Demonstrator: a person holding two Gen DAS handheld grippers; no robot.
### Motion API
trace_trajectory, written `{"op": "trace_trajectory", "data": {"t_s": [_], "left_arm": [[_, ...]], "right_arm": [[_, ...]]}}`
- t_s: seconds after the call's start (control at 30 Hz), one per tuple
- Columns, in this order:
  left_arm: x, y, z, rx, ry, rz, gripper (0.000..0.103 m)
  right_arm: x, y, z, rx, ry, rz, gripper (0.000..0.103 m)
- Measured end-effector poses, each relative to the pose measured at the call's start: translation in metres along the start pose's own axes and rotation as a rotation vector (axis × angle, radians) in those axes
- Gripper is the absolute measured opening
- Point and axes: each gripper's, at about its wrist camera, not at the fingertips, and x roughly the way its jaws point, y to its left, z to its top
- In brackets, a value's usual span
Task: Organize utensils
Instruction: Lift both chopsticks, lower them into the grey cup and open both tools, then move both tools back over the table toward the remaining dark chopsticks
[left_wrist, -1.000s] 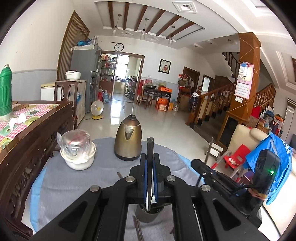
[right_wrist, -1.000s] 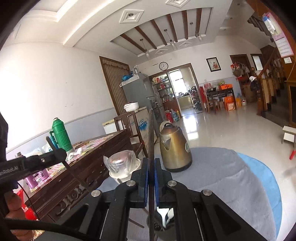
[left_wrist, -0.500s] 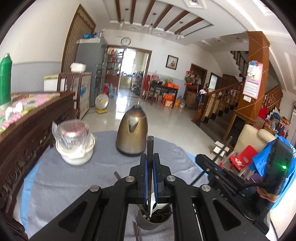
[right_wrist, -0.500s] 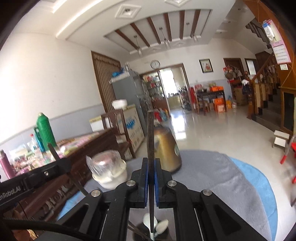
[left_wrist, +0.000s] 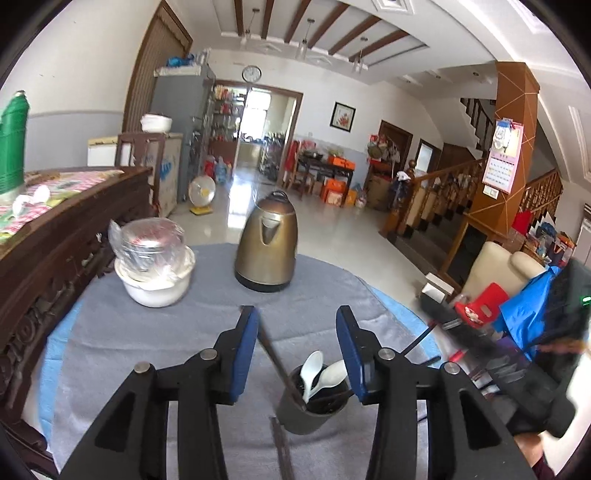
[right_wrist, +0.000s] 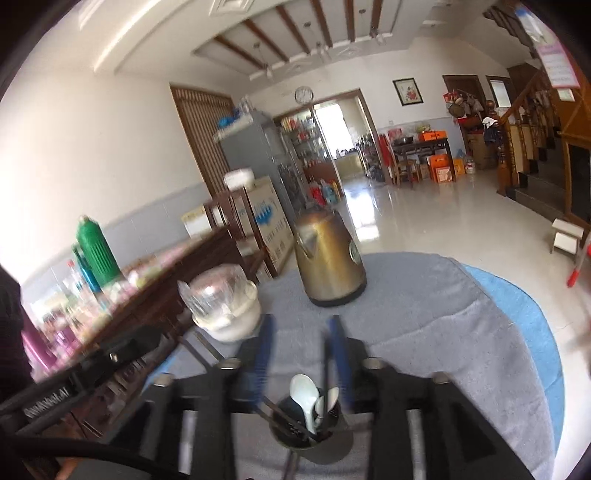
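Observation:
A dark utensil cup (left_wrist: 314, 410) stands on the grey tablecloth and holds white spoons (left_wrist: 309, 371) and dark chopsticks (left_wrist: 277, 360). My left gripper (left_wrist: 297, 325) is open just above the cup, with one chopstick leaning by its left finger. In the right wrist view the cup (right_wrist: 308, 432) with spoons (right_wrist: 304, 391) sits below my right gripper (right_wrist: 301, 328), which is open and blurred. A thin chopstick (right_wrist: 325, 363) stands by its right finger. Another dark stick (left_wrist: 282, 450) lies on the cloth in front of the cup.
A bronze kettle (left_wrist: 266, 249) stands at the table's far middle. A white bowl with a plastic-wrapped jar (left_wrist: 153, 269) sits to its left. A dark wooden sideboard (left_wrist: 55, 240) runs along the left. The right gripper body (left_wrist: 498, 369) shows at the right.
Both grippers were shut on chopsticks and have opened. The chopsticks now stand in the cup. Both cameras have tilted down toward the cup.

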Motion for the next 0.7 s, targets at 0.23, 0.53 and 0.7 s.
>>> {"op": "trace_trajectory", "data": {"t_s": [0.23,0.53,0.7], "left_arm": [[-0.014,0.022,-0.038,-0.015,0.036,0.093,0.056],[0.013,0.043,-0.113,-0.082,0.268,0.165,0.056],[0.017,0.035,-0.145,-0.026,0.337,0.195,0.056]], "right_arm": [[-0.062,-0.005,-0.014,-0.015,-0.147,0.058,0.064],[-0.040,-0.035,-0.092,0.028,0.110,0.019,0.040],[-0.022,-0.056,-0.139,0.052,0.239,-0.016,0.040]]}}
